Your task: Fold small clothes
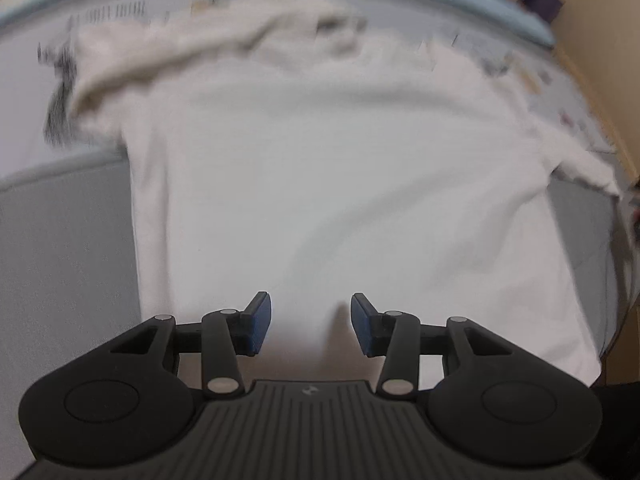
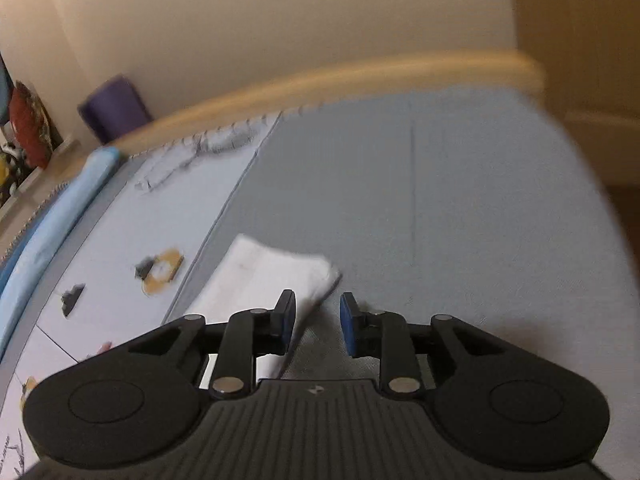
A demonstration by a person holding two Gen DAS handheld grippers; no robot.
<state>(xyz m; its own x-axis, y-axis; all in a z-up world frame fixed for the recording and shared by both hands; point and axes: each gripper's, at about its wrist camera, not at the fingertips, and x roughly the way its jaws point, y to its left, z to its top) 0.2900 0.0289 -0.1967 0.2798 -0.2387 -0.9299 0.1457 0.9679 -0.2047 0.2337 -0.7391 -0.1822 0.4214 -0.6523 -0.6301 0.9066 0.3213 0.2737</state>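
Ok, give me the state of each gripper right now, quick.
Left gripper: open, over the white T-shirt, nothing pinched.
Right gripper: open, empty; the white sleeve lies just beyond and beside its left finger.

In the left wrist view the shirt [image 1: 340,184] lies spread flat on the bed [image 1: 60,260], filling the middle; its bunched collar end sits toward 12 o'clock and one sleeve reaches out to 3 o'clock. The left hand-held gripper [image 1: 311,326] hangs over the hem at 6 o'clock. In the right wrist view a sleeve tip [image 2: 272,276] lies on the bed just ahead of the right hand-held gripper [image 2: 318,322], toward 11 o'clock. A cylinder [image 2: 114,108] stands beyond the bed's far edge at 10 o'clock.
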